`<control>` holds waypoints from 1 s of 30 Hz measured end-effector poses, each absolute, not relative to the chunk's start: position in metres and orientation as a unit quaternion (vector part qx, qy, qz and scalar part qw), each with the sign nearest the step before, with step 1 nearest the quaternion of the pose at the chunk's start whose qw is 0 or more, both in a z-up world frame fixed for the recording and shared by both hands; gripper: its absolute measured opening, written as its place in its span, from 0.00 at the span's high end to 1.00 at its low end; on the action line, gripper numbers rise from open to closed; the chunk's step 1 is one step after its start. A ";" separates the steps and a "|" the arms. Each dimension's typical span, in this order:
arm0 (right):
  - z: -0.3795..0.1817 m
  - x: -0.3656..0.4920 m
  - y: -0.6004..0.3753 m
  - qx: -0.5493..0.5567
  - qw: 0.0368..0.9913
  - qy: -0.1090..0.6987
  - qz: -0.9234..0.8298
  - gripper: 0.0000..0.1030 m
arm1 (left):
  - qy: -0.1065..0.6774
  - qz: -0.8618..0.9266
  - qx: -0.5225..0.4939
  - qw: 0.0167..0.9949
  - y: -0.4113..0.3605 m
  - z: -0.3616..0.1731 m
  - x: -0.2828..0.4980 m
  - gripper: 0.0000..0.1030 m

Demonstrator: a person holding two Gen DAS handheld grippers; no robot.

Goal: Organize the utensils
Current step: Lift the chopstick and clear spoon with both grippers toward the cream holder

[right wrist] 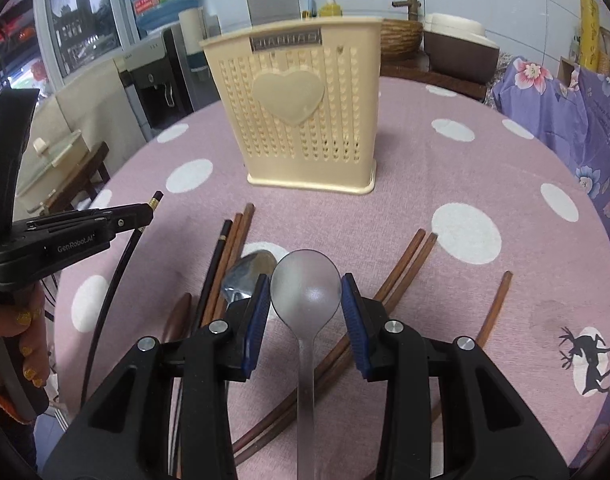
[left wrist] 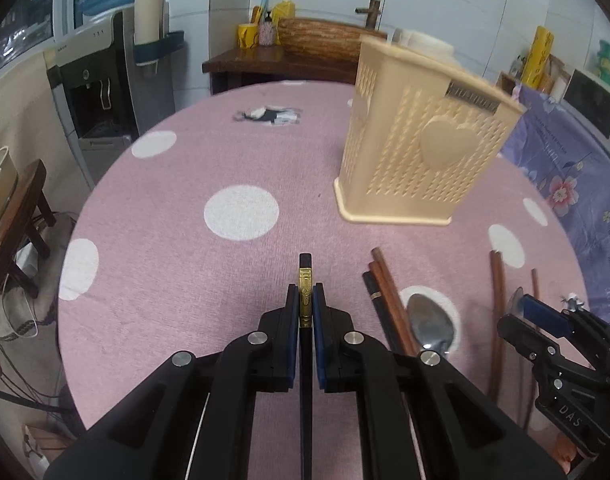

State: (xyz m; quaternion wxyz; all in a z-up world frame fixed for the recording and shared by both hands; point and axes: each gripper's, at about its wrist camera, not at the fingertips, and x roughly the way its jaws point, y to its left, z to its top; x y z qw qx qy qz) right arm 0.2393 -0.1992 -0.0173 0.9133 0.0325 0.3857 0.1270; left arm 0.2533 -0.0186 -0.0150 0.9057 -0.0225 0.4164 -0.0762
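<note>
Nearest the left wrist camera, the left gripper [left wrist: 305,300] is pinched almost fully closed on a black chopstick [left wrist: 305,280] with a gold band, its blue pads squeezing the stick just at that band so the blunt end pokes out ahead. The grip sits near the top end, probably so the long shaft can hang free and drop tip-first into a holder. In the right wrist view the same stick trails down and back from the clamp, clear of the cloth.

The right gripper [right wrist: 306,300] stands partly open, its pads pressing either side of the bowl of a metal spoon [right wrist: 306,288], whose handle runs back toward the camera. Clamping the bowl leaves the handle free, which suits lowering it handle-down.

Just beyond the grippers, near the table's [right wrist: 505,168] close edge, the remaining utensils lie on the pink dotted cloth: a second metal spoon [right wrist: 249,274], a bundle of one black and two brown chopsticks [right wrist: 233,248] beside it, and more brown chopsticks [right wrist: 409,264] fanned out to the right, one lying apart.

Farther in, around the table's middle, the cream perforated utensil holder [right wrist: 297,120] stands upright, heart panel facing the grippers. Its open top is not visible, so its contents cannot be told. It looks like the destination for both held pieces.
</note>
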 end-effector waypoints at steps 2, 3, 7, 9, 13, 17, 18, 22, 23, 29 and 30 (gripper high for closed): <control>-0.007 0.231 -0.206 0.042 0.918 0.372 0.129 0.64 | 0.402 -0.082 -0.030 0.912 -0.016 -0.002 0.245 0.92; -0.001 0.225 -0.209 0.047 0.921 0.364 0.130 0.64 | 0.391 -0.086 -0.035 0.916 -0.013 0.006 0.239 0.92; 0.022 0.204 -0.222 0.061 0.932 0.332 0.134 0.64 | 0.357 -0.094 -0.045 0.928 -0.008 0.032 0.219 0.92; 0.033 0.195 -0.226 0.062 0.937 0.316 0.136 0.64 | 0.342 -0.099 -0.046 0.934 -0.007 0.043 0.210 0.92; 0.043 0.183 -0.233 0.069 0.943 0.297 0.135 0.64 | 0.323 -0.105 -0.048 0.939 -0.007 0.056 0.201 0.92; 0.046 0.177 -0.238 0.074 0.945 0.289 0.133 0.64 | 0.315 -0.108 -0.046 0.942 -0.009 0.061 0.197 0.92; 0.047 0.175 -0.240 0.074 0.945 0.289 0.133 0.64 | 0.313 -0.109 -0.046 0.942 -0.009 0.062 0.196 0.92; 0.047 0.174 -0.241 0.074 0.946 0.288 0.132 0.64 | 0.305 -0.113 -0.047 0.945 -0.010 0.067 0.193 0.92; 0.047 0.174 -0.242 0.075 0.946 0.287 0.132 0.64 | 0.303 -0.113 -0.048 0.945 -0.009 0.068 0.191 0.92; 0.046 0.174 -0.241 0.071 0.946 0.287 0.133 0.64 | 0.300 -0.118 -0.052 0.945 -0.007 0.070 0.193 0.92; 0.046 0.174 -0.241 0.071 0.946 0.288 0.133 0.64 | 0.301 -0.119 -0.053 0.945 -0.006 0.069 0.193 0.92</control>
